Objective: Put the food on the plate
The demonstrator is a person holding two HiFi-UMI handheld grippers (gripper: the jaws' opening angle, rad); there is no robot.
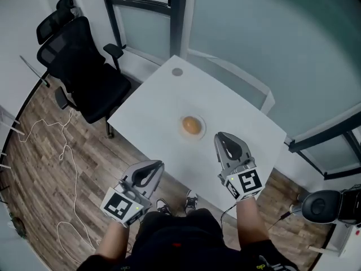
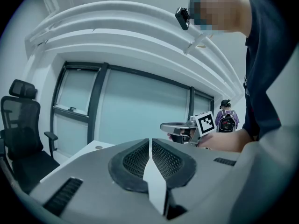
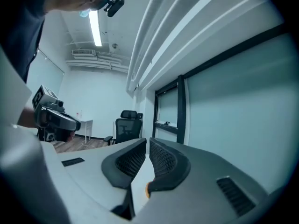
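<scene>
Both pairs of jaws are pressed together with nothing between them: the right gripper point(image 1: 220, 137) just right of centre, the left gripper point(image 1: 159, 165) lower left. The round orange food point(image 1: 192, 125) (no long axis to speak of) sits on the small plate point(image 1: 203, 130) mid-frame on the white table point(image 1: 158, 97), just up-left of the right gripper's tips, the nearer pair

White table point(image 1: 163, 100), plate point(image 1: 193, 139), grey disc point(image 1: 177, 71)
</scene>
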